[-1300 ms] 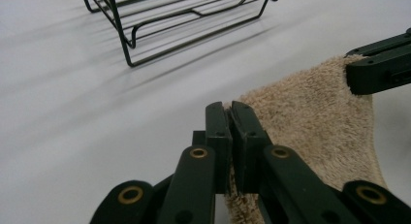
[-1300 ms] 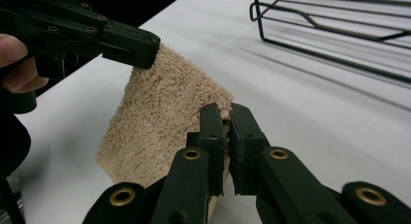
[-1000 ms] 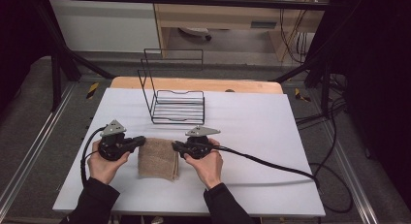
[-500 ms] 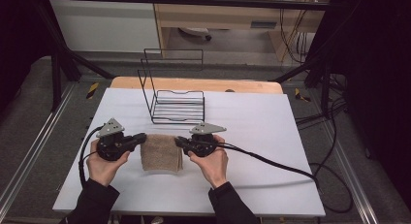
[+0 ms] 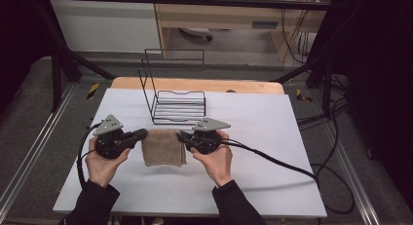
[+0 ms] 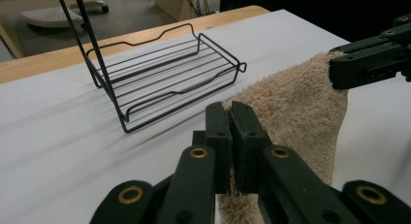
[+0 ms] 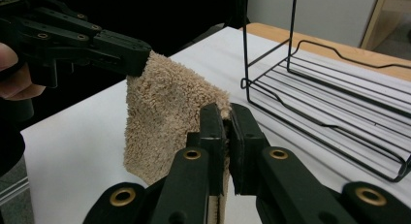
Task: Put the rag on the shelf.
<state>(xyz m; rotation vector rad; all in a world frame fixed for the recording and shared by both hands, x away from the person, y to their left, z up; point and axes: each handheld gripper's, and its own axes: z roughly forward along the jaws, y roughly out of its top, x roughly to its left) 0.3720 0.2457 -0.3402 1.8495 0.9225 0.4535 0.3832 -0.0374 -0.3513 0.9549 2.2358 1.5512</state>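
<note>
Towel, one, beige terry, hung folded between the two grippers just above the white worktop, its lower edge near the surface; whether it touched could not be told. Two hands came in from the near edge, one gripper in each.

Left gripper: jaws closed tight on the towel's upper left corner. In the left gripper view the two black jaws met with terry pinched between them, and the cloth draped down to their right.

Right gripper: jaws likewise clamped on the upper right corner. The right gripper view showed them pressed together on the fabric edge, with the left gripper holding the opposite corner farther off.

One cable trailed from each gripper; the right one ran off across the worktop.

Beyond the towel, one black wire rack stood on the worktop, apart from the cloth, its tall back frame upright. Behind it, one strip of bare wooden edge.
</note>
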